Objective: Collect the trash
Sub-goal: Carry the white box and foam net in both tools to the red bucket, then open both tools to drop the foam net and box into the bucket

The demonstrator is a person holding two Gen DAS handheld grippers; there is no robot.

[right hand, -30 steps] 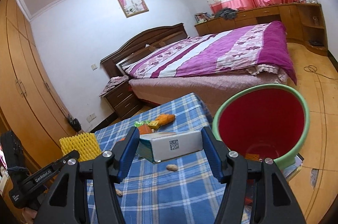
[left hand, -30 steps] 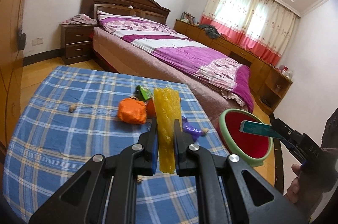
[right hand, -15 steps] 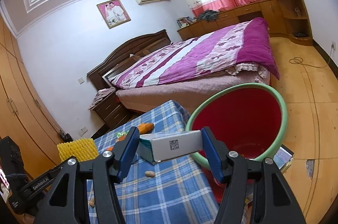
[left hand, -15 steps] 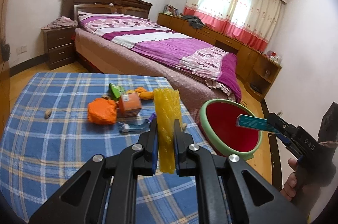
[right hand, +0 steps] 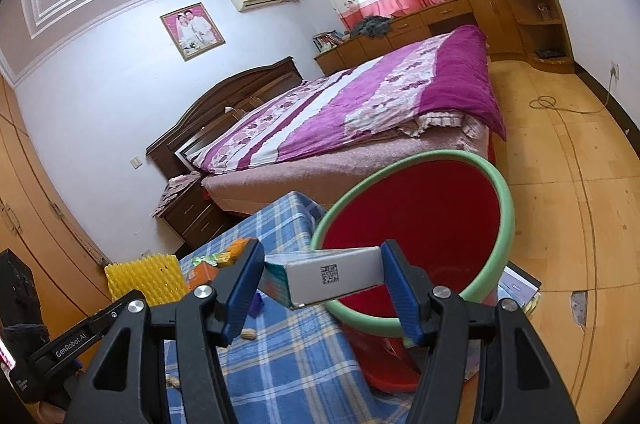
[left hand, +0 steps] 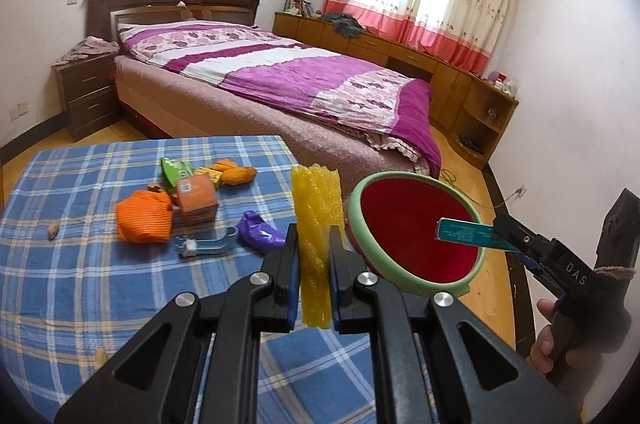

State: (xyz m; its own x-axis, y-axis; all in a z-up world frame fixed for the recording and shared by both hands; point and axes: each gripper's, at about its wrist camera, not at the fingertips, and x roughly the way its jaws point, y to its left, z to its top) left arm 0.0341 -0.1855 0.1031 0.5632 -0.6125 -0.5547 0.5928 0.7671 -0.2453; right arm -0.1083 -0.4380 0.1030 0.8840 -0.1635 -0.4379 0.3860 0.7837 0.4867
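My left gripper (left hand: 313, 256) is shut on a yellow foam net sleeve (left hand: 315, 220) and holds it upright above the table's right edge; the sleeve also shows in the right wrist view (right hand: 142, 278). My right gripper (right hand: 322, 274) is shut on a small teal-and-white carton (right hand: 332, 274) and holds it over the near rim of the red bin with a green rim (right hand: 506, 207). In the left wrist view the carton (left hand: 464, 232) hangs over the bin's mouth (left hand: 354, 220).
On the blue checked tablecloth (left hand: 80, 288) lie an orange net (left hand: 144, 216), an orange box (left hand: 197, 197), a green wrapper (left hand: 175, 169), orange peel (left hand: 238, 175), a purple wrapper (left hand: 260, 232), a blue-grey tool (left hand: 210, 244) and peanuts (right hand: 249, 334). A bed (left hand: 280, 75) stands beyond.
Both grippers have moved right toward the bin. The carton has gone from beside the bin to over its mouth. The sleeve is nearer the table's right edge.
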